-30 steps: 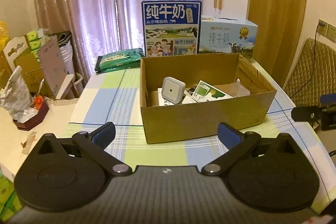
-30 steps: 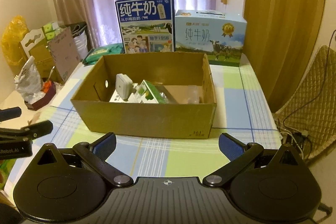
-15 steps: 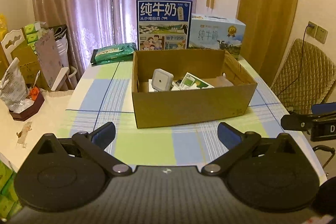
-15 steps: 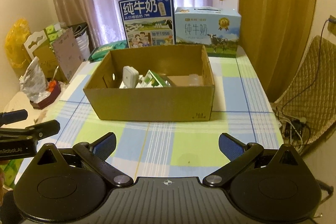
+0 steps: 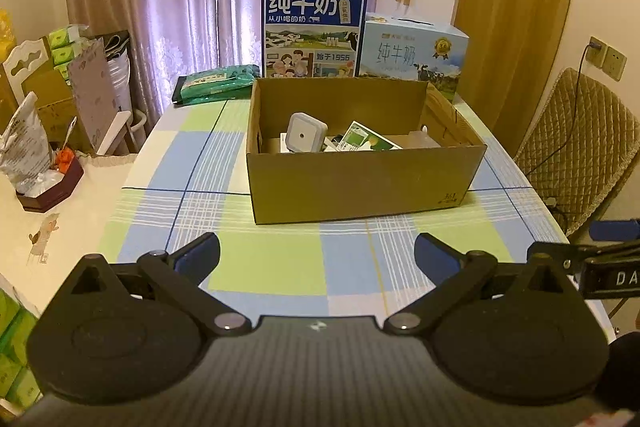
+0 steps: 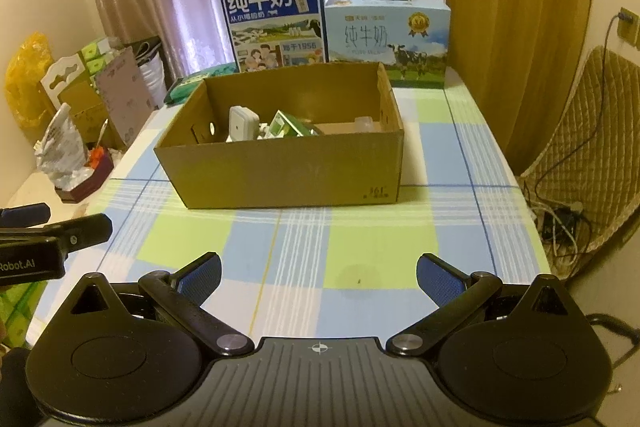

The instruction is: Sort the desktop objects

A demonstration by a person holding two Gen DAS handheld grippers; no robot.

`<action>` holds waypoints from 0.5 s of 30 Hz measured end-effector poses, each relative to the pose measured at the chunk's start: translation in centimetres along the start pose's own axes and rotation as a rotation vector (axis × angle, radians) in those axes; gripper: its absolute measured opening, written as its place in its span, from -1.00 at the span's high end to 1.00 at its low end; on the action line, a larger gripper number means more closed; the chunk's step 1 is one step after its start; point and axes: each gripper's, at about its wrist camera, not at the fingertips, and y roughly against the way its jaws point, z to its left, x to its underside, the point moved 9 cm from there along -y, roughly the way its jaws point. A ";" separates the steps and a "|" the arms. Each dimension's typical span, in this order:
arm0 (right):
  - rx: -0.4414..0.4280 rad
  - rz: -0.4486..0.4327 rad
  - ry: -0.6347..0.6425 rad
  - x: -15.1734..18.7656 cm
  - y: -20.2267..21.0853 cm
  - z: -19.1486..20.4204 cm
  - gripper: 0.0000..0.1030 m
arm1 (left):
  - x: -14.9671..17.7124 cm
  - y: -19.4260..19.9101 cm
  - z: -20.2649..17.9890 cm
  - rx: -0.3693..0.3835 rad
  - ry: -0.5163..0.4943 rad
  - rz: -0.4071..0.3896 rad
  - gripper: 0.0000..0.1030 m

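Note:
An open cardboard box (image 5: pixel 360 183) (image 6: pixel 288 175) stands mid-table on the checked cloth. Inside it lean a white square device (image 5: pixel 306 133) (image 6: pixel 242 123) and a green-and-white carton (image 5: pixel 368 141) (image 6: pixel 290 125); other contents are mostly hidden by the box wall. My left gripper (image 5: pixel 318 255) hangs open over the near part of the table, well short of the box, with nothing between its fingers. My right gripper (image 6: pixel 319 273) is likewise open and holds nothing, and it shows at the right edge of the left wrist view (image 5: pixel 600 259).
Two milk cartons (image 5: pixel 314 31) (image 5: pixel 412 53) stand behind the box, with a green packet (image 5: pixel 218 83) to their left. A side surface at left holds a dark tray with a bag (image 5: pixel 44 179). A padded chair (image 5: pixel 580 147) and cables stand to the right.
Both grippers have drawn back from the box toward the near table edge, so the box looks smaller and farther. Both stay open and hold nothing.

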 end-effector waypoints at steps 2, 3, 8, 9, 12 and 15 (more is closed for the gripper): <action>-0.002 0.004 0.001 0.1 -0.1 0.1 -0.96 | 0.1 -0.1 0.0 0.002 0.009 0.003 -0.97; -0.001 0.005 0.004 0.2 -0.1 0.1 -0.96 | 0.1 -0.2 0.1 -0.001 0.012 0.005 -0.97; 0.004 -0.001 0.003 0.0 -0.1 0.2 -0.96 | 0.1 -0.4 0.3 -0.023 0.016 -0.001 -0.97; 0.003 -0.002 0.003 0.0 0.0 0.3 -0.96 | 0.1 -0.5 0.3 -0.021 0.017 -0.002 -0.97; 0.000 -0.006 0.006 -0.1 0.0 0.5 -0.96 | 0.2 -0.5 0.3 -0.021 0.013 -0.006 -0.97; 0.001 -0.007 0.010 -0.1 0.0 0.7 -0.96 | 0.2 -0.6 0.3 -0.021 0.010 -0.009 -0.97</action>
